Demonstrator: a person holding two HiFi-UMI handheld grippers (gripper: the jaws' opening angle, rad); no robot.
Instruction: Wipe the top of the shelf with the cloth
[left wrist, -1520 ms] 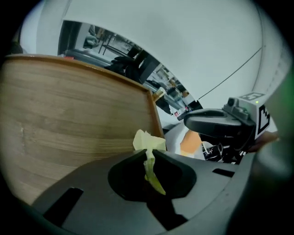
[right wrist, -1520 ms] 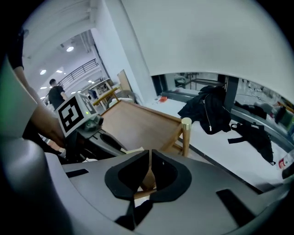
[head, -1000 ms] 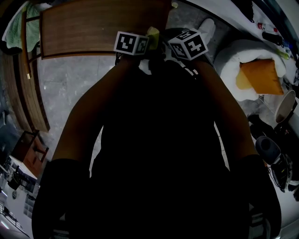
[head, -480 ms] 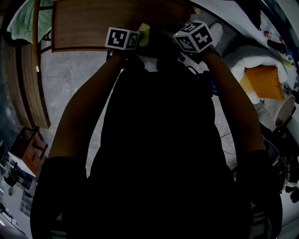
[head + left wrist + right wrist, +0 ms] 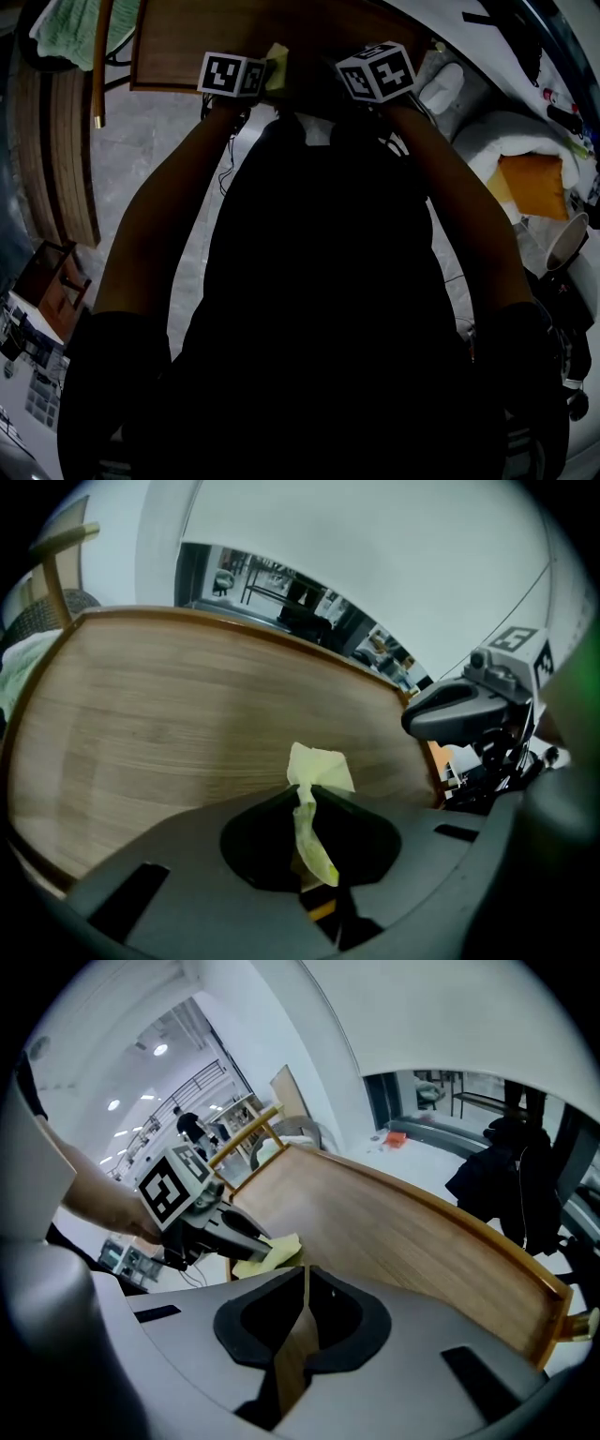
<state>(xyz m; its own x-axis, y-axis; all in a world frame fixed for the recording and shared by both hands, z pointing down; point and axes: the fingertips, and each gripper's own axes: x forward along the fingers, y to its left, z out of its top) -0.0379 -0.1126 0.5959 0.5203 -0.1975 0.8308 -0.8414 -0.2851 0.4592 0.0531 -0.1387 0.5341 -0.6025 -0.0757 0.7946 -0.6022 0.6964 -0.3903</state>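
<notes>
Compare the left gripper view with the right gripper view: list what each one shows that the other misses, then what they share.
Only the left gripper view: the left gripper seen along its own jaws, which are shut on a fold of the yellow cloth. Only the right gripper view: the right gripper with its jaws together and nothing between them, plus the marker cube on the left gripper. Both: the wooden shelf top, the yellow cloth, and the other gripper off to one side.

A dark short-sleeved top (image 5: 319,309) fills mid-frame. The left gripper (image 5: 302,785) is dark grey, the right gripper (image 5: 306,1269) light grey; each bears a black-and-white marker cube (image 5: 228,75).
</notes>
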